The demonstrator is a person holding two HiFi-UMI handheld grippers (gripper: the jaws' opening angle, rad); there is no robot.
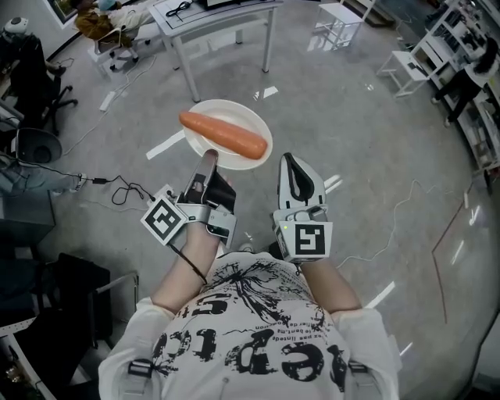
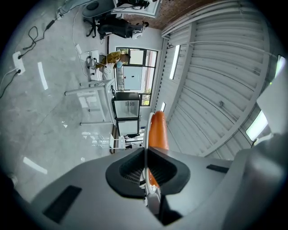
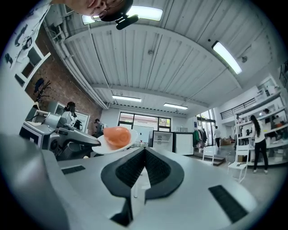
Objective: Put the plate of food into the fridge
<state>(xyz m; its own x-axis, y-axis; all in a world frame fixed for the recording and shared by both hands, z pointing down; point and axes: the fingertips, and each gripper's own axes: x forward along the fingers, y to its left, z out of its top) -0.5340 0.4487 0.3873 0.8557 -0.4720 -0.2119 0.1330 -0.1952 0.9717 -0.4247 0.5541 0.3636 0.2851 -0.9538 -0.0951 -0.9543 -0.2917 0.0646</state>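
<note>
A white plate (image 1: 234,111) with one long orange carrot (image 1: 223,134) on it hangs level above the grey floor. My left gripper (image 1: 209,161) is shut on the plate's near rim. In the left gripper view the plate (image 2: 146,128) shows edge-on between the closed jaws, with the carrot (image 2: 157,130) just to its right. My right gripper (image 1: 289,159) is shut and empty, to the right of the plate and apart from it. From the right gripper (image 3: 145,151), the plate (image 3: 103,146) and carrot (image 3: 116,136) show up at the left. Far ahead stands an open white fridge (image 3: 173,143).
A white table (image 1: 211,19) stands ahead, with white stools (image 1: 337,22) and shelving (image 1: 469,70) to the right. Cables (image 1: 117,187) trail over the floor on the left near a black chair (image 1: 31,86). A person (image 3: 258,137) stands by shelves at the far right.
</note>
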